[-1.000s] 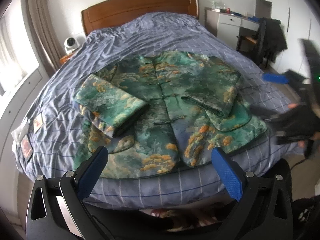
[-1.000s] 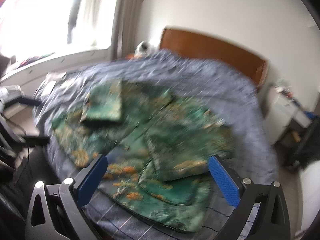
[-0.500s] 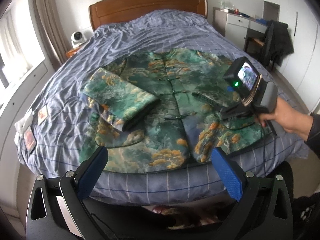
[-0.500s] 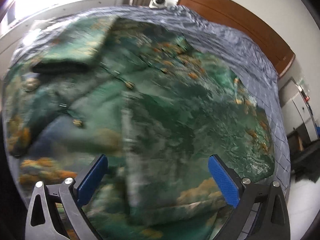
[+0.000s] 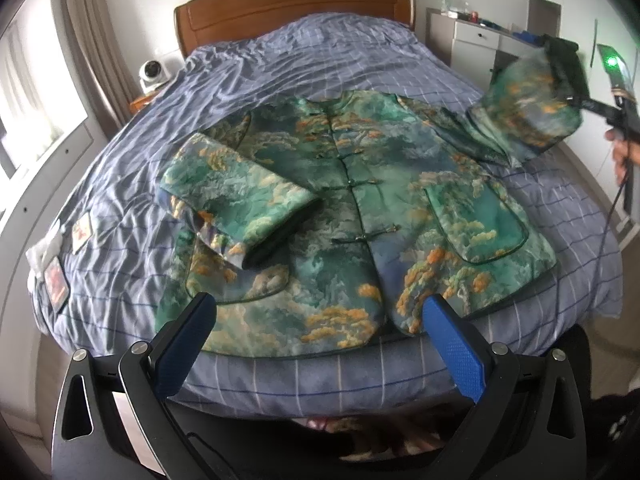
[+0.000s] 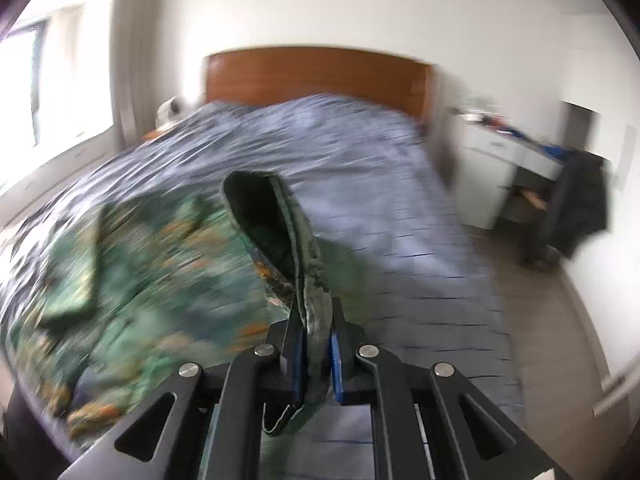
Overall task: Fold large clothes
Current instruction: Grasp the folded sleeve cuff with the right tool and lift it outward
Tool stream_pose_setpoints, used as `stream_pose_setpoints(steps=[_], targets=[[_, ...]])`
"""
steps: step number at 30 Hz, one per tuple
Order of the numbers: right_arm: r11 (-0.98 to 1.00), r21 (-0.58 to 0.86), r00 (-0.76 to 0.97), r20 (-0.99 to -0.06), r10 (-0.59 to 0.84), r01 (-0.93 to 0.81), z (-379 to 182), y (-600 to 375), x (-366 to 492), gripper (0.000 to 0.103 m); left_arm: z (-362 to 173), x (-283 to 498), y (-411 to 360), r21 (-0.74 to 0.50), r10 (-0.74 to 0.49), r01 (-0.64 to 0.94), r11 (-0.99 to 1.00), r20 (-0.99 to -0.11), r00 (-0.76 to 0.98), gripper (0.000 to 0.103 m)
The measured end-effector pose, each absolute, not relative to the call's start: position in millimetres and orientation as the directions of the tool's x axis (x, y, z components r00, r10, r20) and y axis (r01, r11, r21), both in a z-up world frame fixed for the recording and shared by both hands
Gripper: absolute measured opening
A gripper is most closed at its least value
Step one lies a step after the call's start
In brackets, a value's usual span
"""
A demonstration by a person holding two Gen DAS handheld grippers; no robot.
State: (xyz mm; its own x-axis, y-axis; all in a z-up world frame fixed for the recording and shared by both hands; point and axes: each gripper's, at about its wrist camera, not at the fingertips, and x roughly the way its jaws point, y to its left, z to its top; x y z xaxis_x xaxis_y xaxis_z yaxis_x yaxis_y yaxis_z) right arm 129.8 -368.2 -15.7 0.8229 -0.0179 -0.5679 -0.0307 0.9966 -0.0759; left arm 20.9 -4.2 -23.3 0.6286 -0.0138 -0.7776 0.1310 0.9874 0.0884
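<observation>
- Far left of the left gripper (image 5: pixel 318 344): small cards (image 5: pixel 56 284) lie on the bed's (image 5: pixel 280 64) edge, with red and white printing. The writing is too small to read.
- Left gripper: blue pads spread wide, nothing between them. It hovers low at the foot of the bed, pointed up its length toward the wooden headboard (image 5: pixel 292 4).
- Straight ahead of the left gripper: the green brocade jacket (image 5: pixel 348 216), laid front-up on the blue checked cover, frog buttons down the middle. No label visible.
- Ahead and left of it: one sleeve (image 5: pixel 240 204) folded across the jacket's front, cuff lying on the chest.
- Ahead and far right of it: the other sleeve (image 5: pixel 528 114) lifted clear of the bed, blurred.
- Right gripper (image 6: pixel 316 356): clamped on that sleeve's cuff (image 6: pixel 280 232). The dark lining loops up in front of the pads.
- Right hand (image 5: pixel 622 156) visible only at the frame's edge in the left wrist view, gripping the handle. A green light (image 5: pixel 611 61) glows above it.
- Right of the right gripper: white desk (image 6: pixel 504 152) and a dark garment on a chair (image 6: pixel 580 204).
</observation>
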Motion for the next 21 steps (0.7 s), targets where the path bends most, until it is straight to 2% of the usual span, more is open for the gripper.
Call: stream_pose_setpoints(steps=[4, 6, 10, 15, 18, 21], targets=[[0.981, -0.027, 0.81, -0.561, -0.172, 0.19, -18, -451, 127, 0.011, -18, 23, -3, 0.131, 0.005, 0.144, 0.981, -0.756, 0.654, 0.103], [0.958, -0.011, 0.777, -0.583, -0.238, 0.285, -33, -492, 125, 0.011, -15, 24, 0, 0.141, 0.005, 0.152, 0.978, -0.749, 0.663, 0.103], [0.921, 0.019, 0.702, -0.653, -0.283, 0.388, -72, -542, 122, 0.011, -11, 32, 13, 0.149, -0.007, 0.175, 0.973, -0.741, 0.671, 0.103], [0.852, 0.024, 0.609, -0.71, -0.354, 0.522, -122, -573, 107, 0.039, -18, 51, 26, 0.216, 0.015, 0.211, 0.953, -0.732, 0.682, 0.103], [0.831, 0.017, 0.578, -0.727, -0.372, 0.556, -132, -575, 88, 0.04, -28, 68, 36, 0.277, 0.036, 0.242, 0.93, -0.724, 0.689, 0.103], [0.861, 0.036, 0.61, -0.72, -0.33, 0.507, -131, -551, 58, 0.043, -51, 94, 47, 0.335, 0.044, 0.3, 0.893, -0.729, 0.683, 0.103]])
